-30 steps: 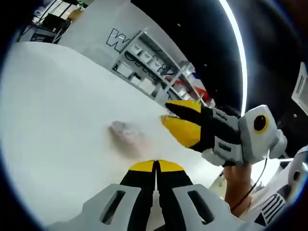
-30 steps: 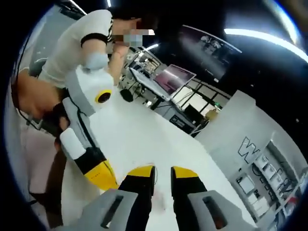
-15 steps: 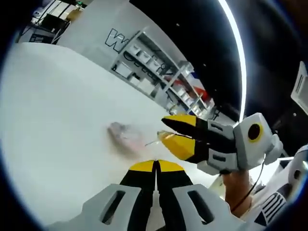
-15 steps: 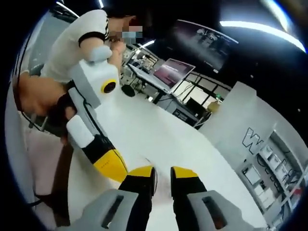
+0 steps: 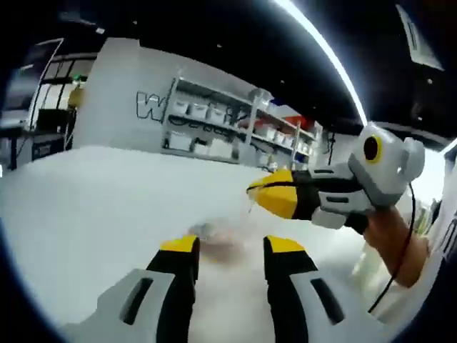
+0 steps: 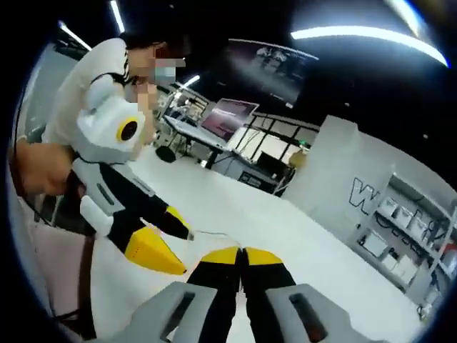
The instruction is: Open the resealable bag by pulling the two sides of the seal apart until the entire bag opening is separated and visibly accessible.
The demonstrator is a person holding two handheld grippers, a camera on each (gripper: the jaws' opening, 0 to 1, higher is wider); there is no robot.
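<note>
The resealable bag (image 5: 214, 239) is clear and hard to make out: a blurred grey-pink patch just above the white table (image 5: 86, 193). My left gripper (image 5: 232, 246) stands open, its yellow-tipped jaws on either side of that patch. My right gripper (image 5: 257, 194) reaches in from the right with its jaws together, and a thin clear edge of the bag hangs from its tip. In the right gripper view my right gripper (image 6: 241, 251) is shut, with a thin line of the bag's edge (image 6: 208, 234) running left from it. The open left gripper (image 6: 184, 250) is close beside it.
Metal shelves with white bins (image 5: 228, 136) stand against a lettered wall beyond the table's far edge. A desk with a screen (image 6: 228, 118) stands behind the table (image 6: 235, 207). A person in a white top (image 6: 86, 93) holds both grippers, a hand (image 5: 389, 236) at right.
My left gripper has gone from shut to open. My right gripper has gone from open to shut at the bag's edge. Both views have tilted to a lower, more level angle.
</note>
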